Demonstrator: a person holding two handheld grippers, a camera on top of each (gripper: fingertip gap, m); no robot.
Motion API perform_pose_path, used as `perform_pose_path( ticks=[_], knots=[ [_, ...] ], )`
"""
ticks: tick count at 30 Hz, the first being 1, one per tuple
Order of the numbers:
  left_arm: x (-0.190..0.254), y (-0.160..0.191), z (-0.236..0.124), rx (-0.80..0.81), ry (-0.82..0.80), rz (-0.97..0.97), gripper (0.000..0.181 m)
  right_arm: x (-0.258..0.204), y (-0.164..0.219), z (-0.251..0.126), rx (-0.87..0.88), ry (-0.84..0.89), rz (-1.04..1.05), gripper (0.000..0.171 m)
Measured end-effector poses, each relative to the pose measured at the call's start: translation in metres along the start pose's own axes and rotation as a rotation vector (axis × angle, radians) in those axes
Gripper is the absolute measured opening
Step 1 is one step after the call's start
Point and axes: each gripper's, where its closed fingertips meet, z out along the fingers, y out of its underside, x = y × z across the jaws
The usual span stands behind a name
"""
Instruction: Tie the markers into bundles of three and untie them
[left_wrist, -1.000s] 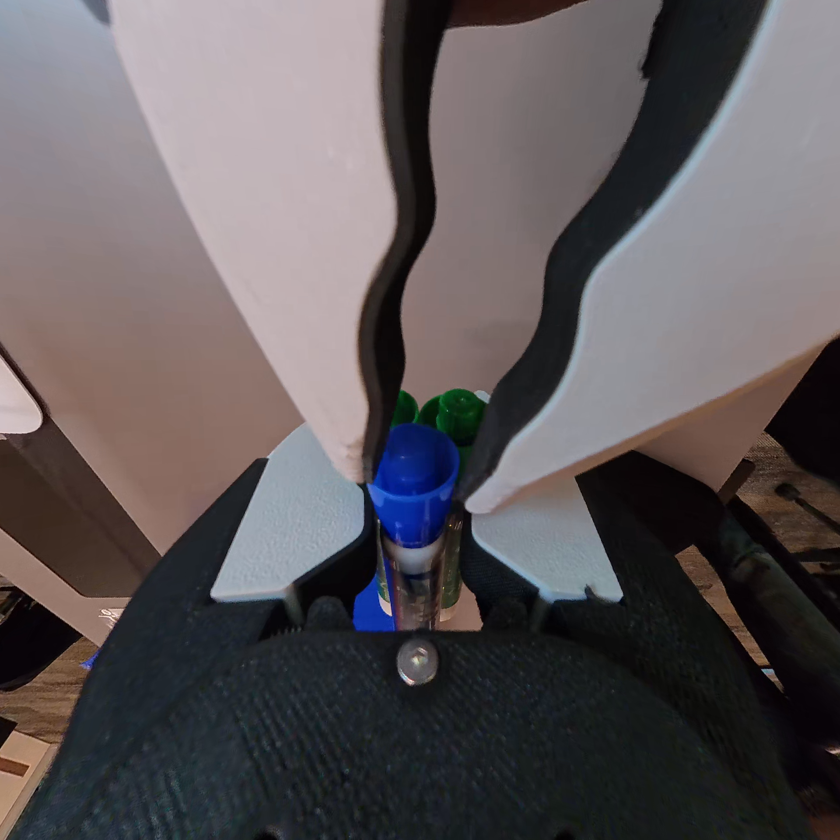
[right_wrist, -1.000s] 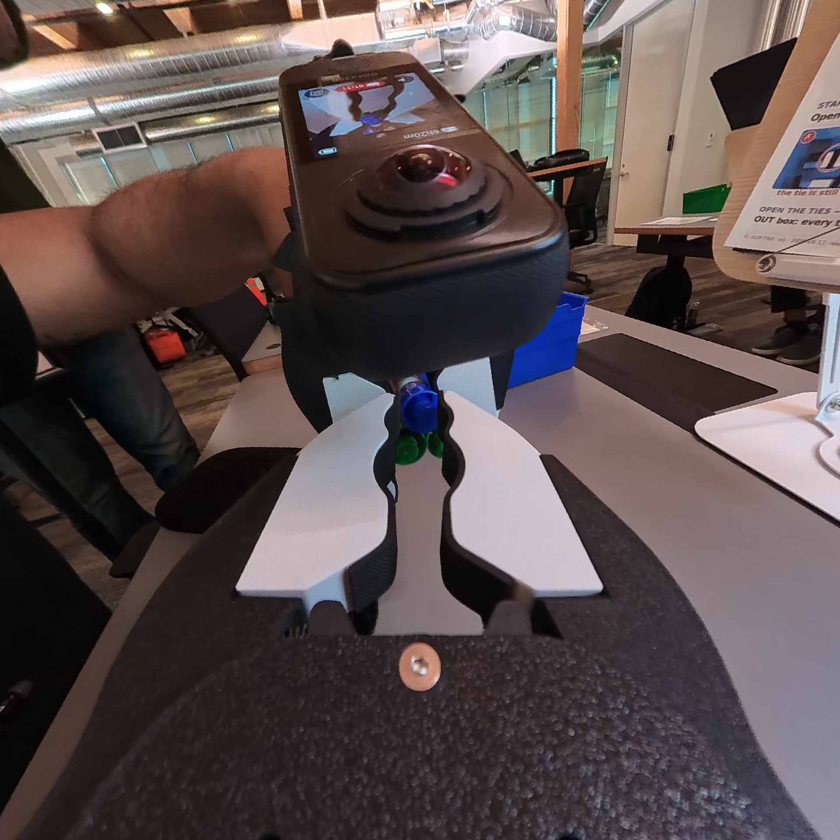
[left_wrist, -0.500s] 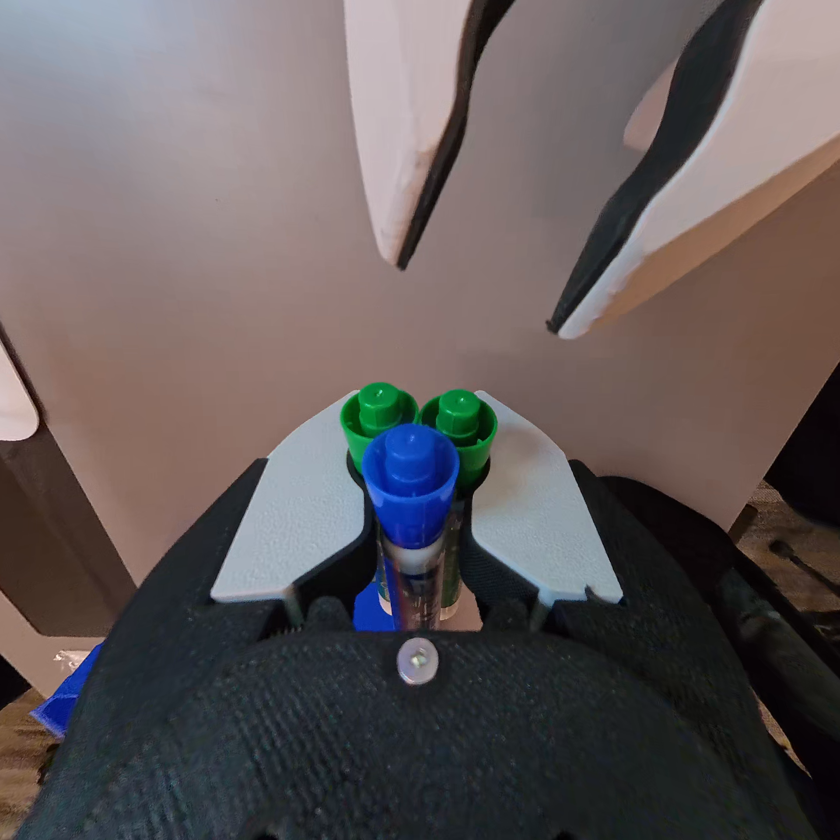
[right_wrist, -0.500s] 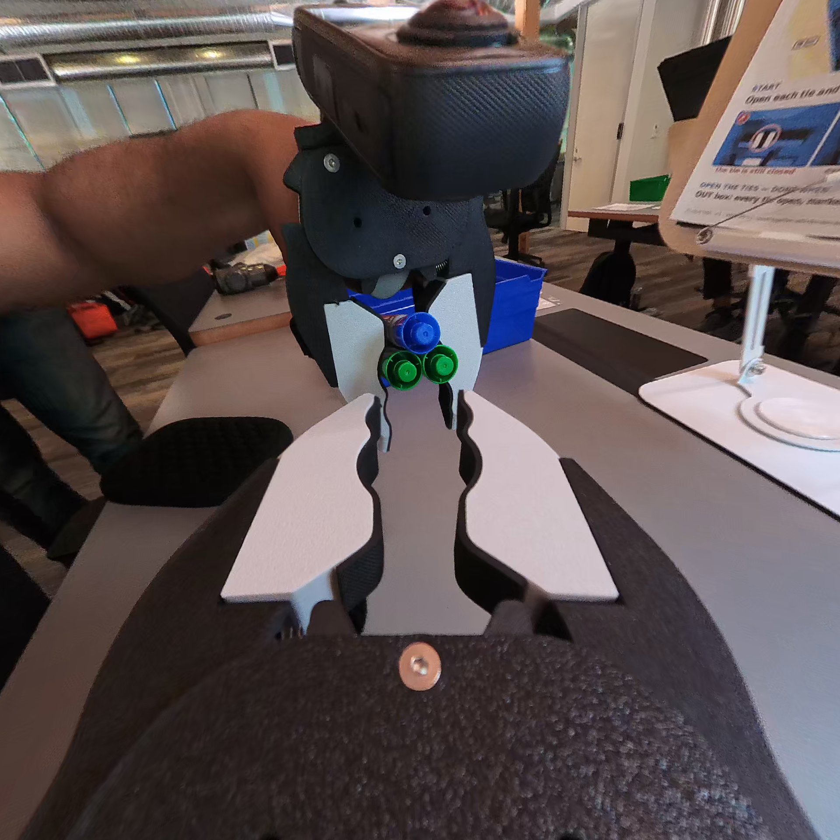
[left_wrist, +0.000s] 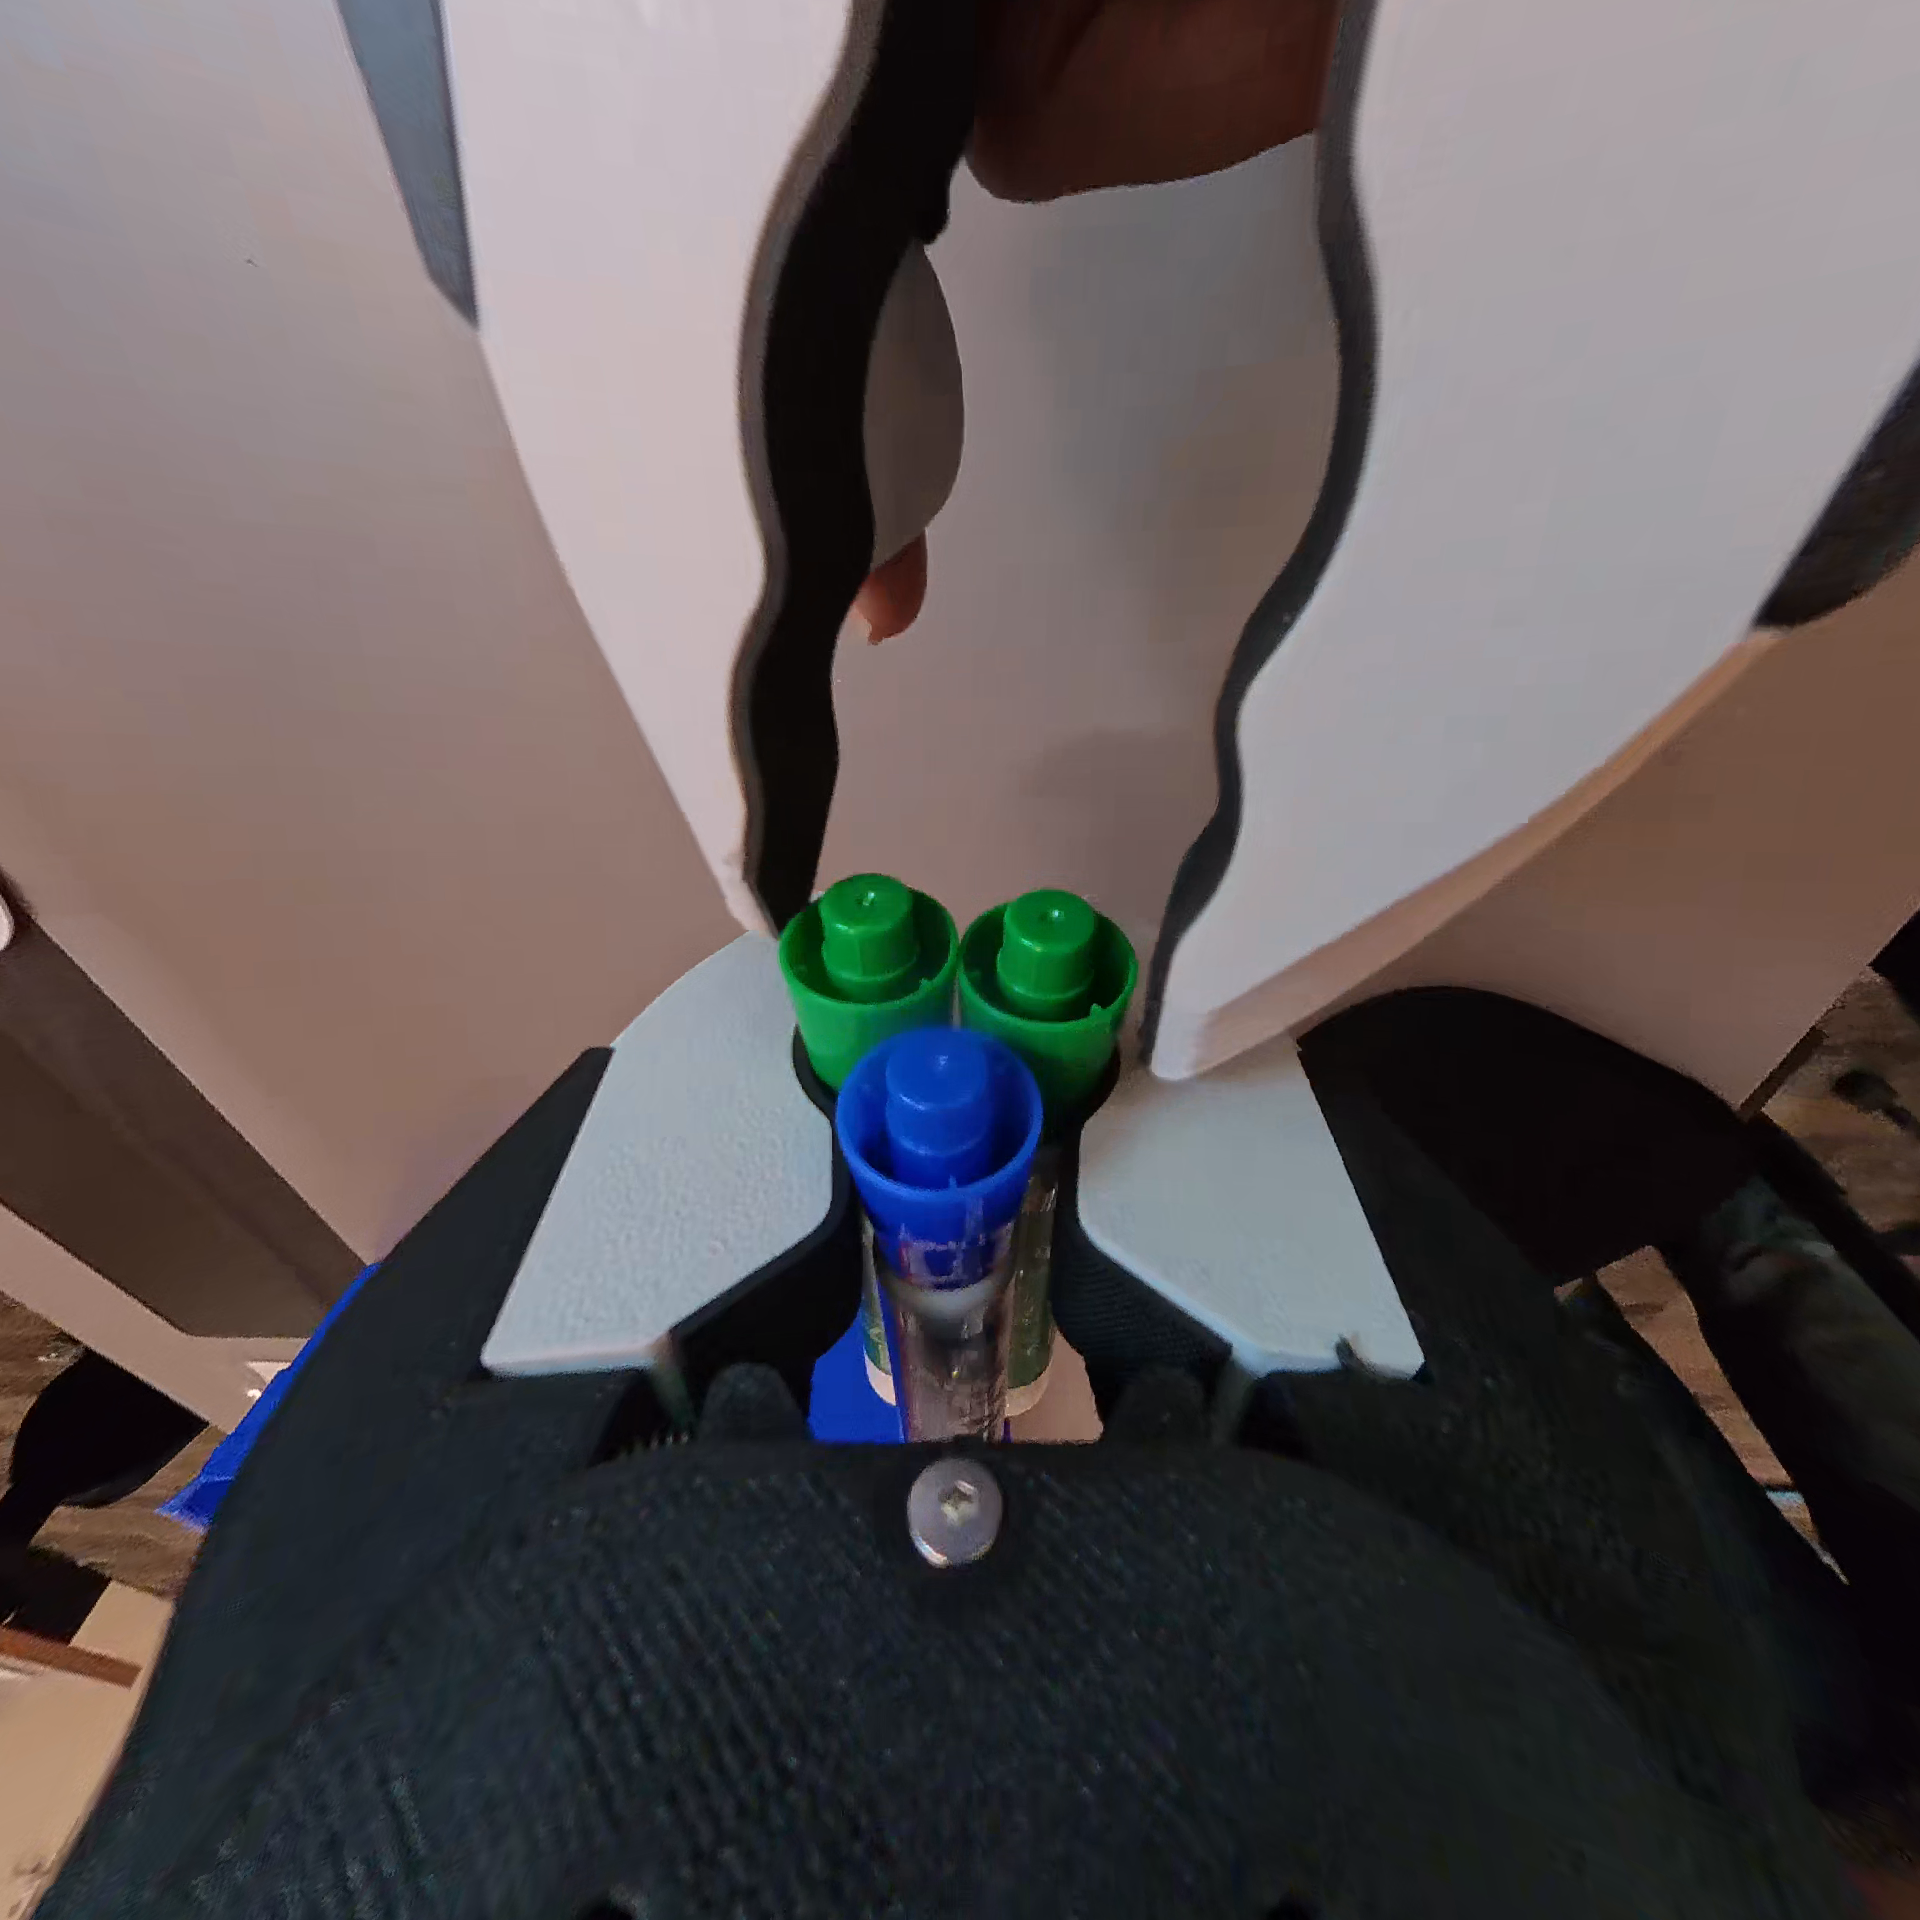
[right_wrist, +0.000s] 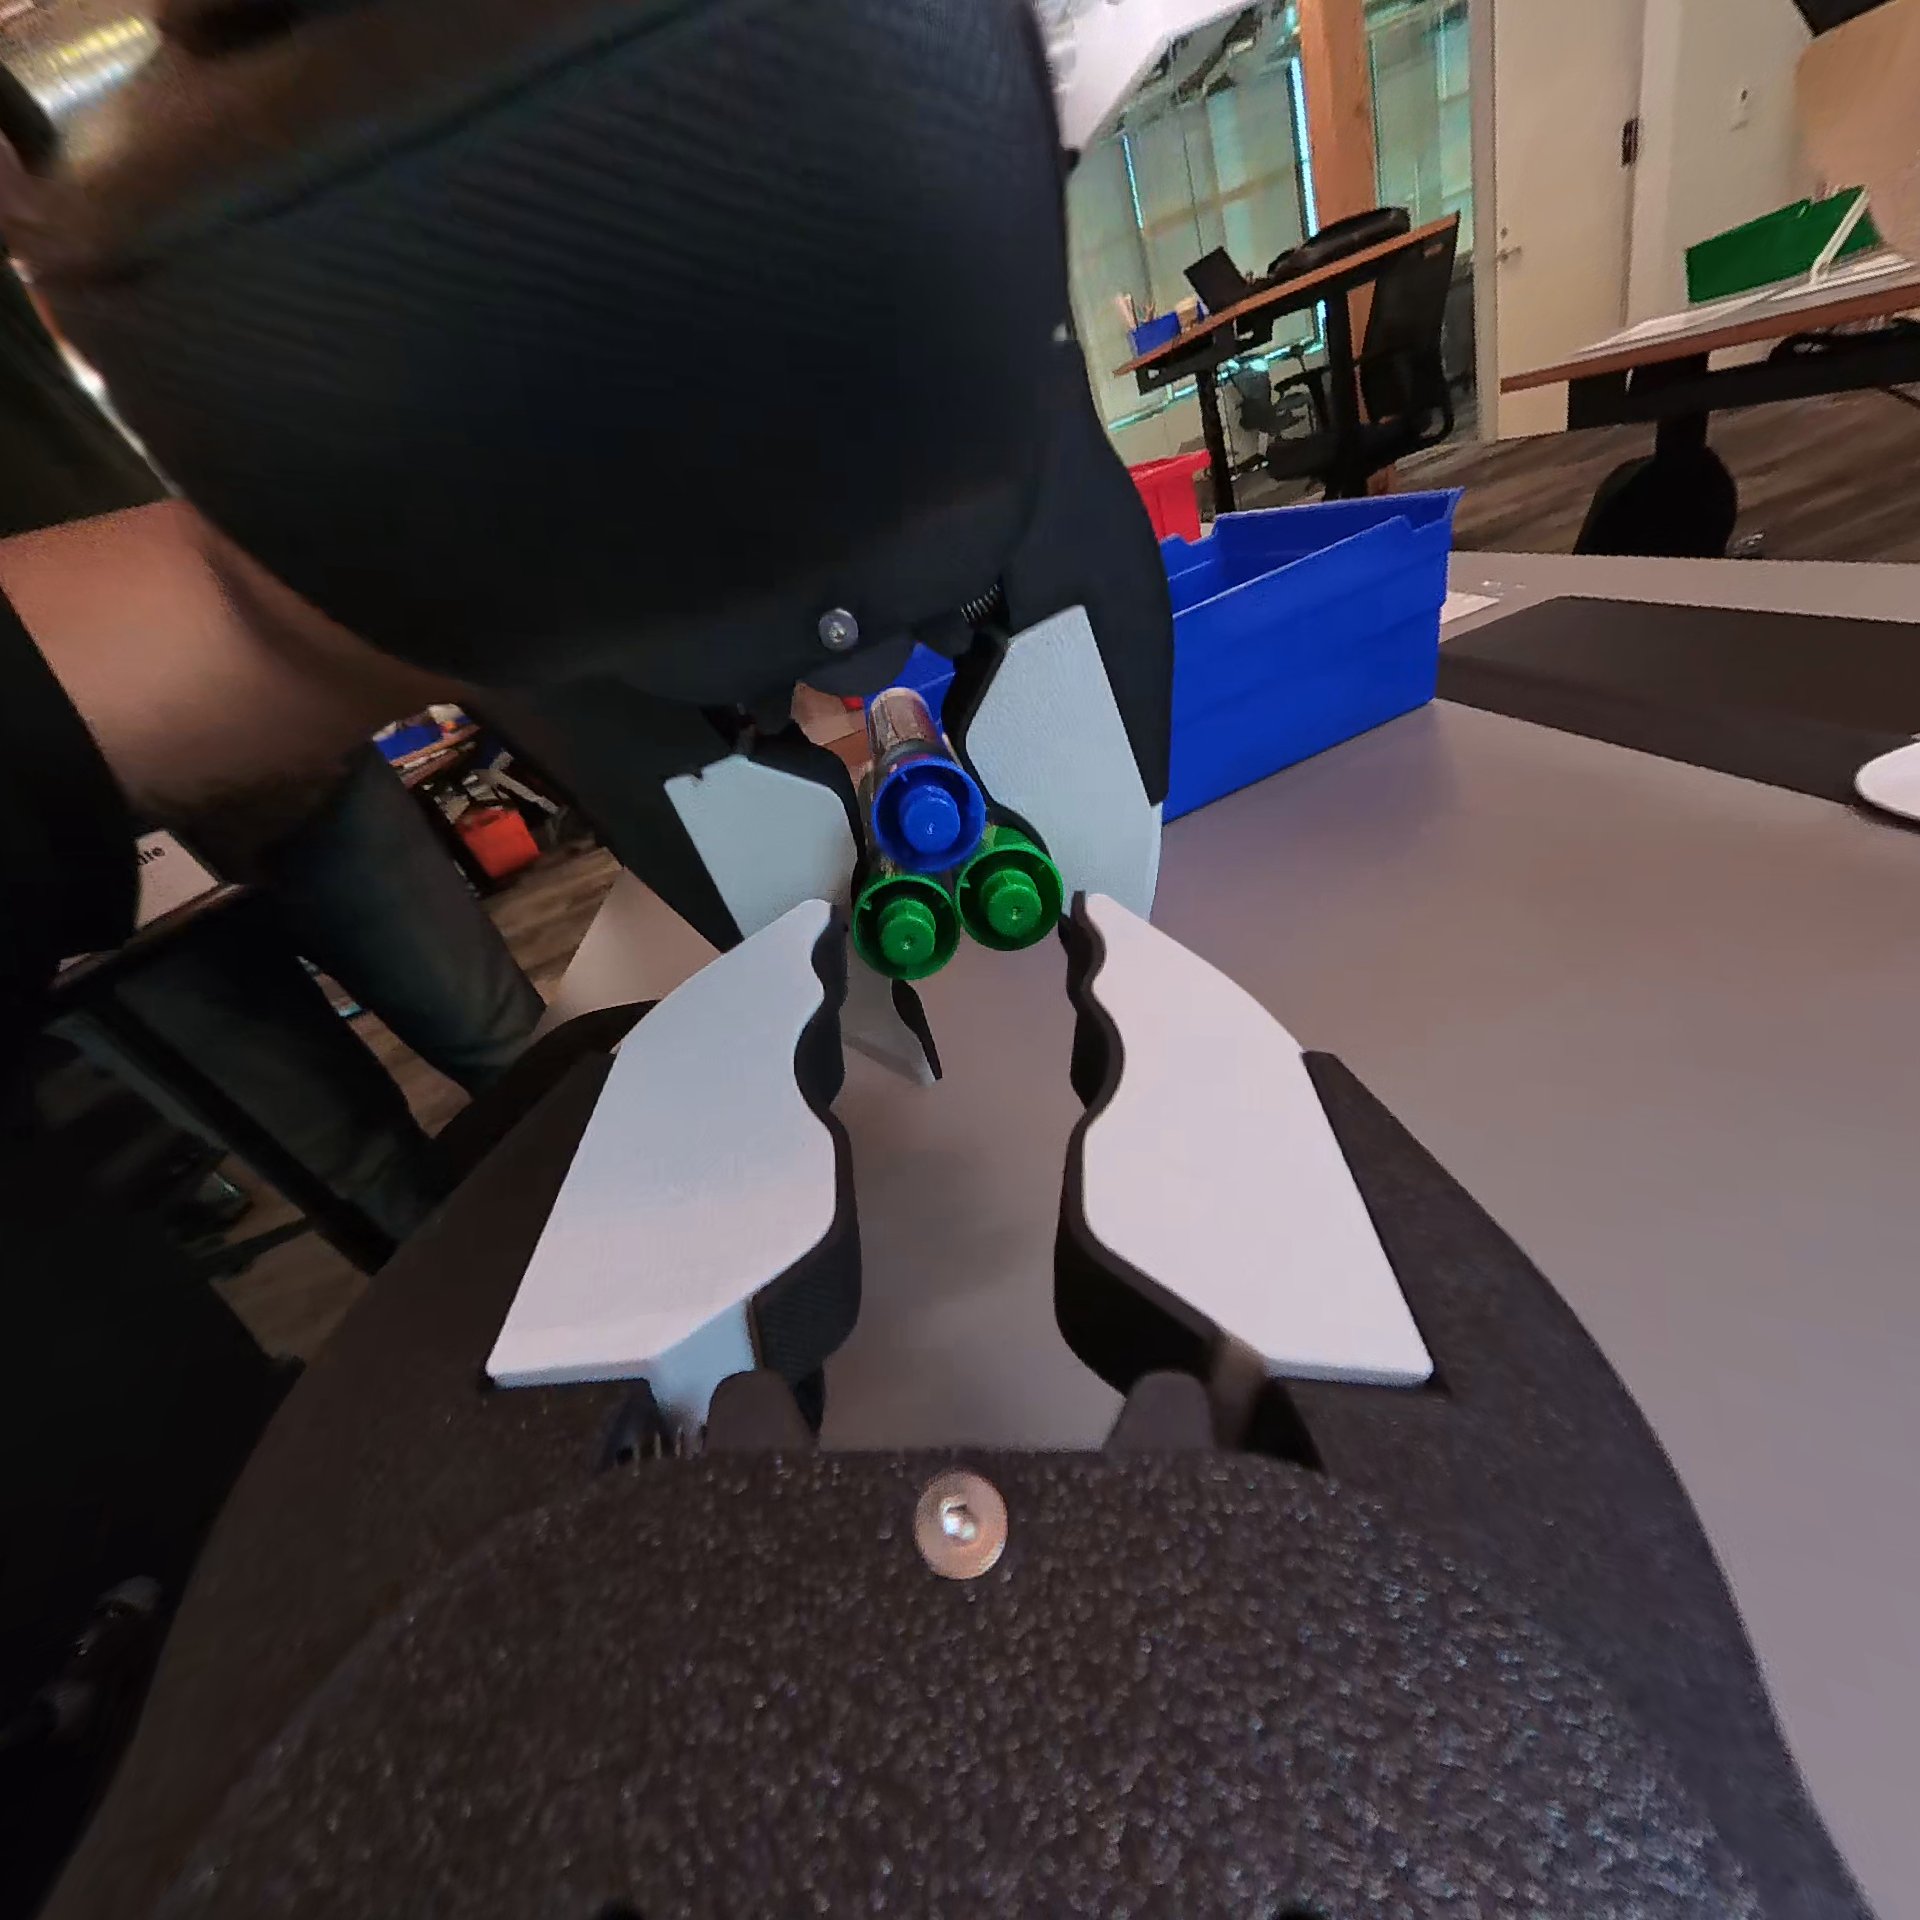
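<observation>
The left gripper (left_wrist: 951, 1049) clamps three markers (left_wrist: 951, 1049) in a tight triangle above the grey table (right_wrist: 1558, 987): two green caps (left_wrist: 871, 971) side by side, one blue cap (left_wrist: 938, 1132) above them. The right gripper (right_wrist: 951, 925) faces their ends, jaws parted and holding nothing.

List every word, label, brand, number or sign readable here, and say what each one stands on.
Blue marker: printing on its clear barrel, too smeared and blurred to read.
The green markers: label strips on the barrels, mostly hidden, unreadable.
White sheet at the left edge of the right wrist view: a few small dark letters, cut off; not quoted here.
No other legible text in either view.
</observation>
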Motion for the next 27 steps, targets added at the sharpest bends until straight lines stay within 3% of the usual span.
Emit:
perform_pose_path(
  ticks=[12,27],
  knots=[
    [0.008,0.002,-0.006,-0.1,-0.011,0.075,0.041,-0.011,-0.004,-0.002,0.018,-0.011,-0.196,0.039],
    [0.007,-0.002,-0.016,-0.099,-0.028,0.085,0.041,-0.012,-0.014,-0.008,0.088,-0.018,-0.19,0.038]
  ],
)
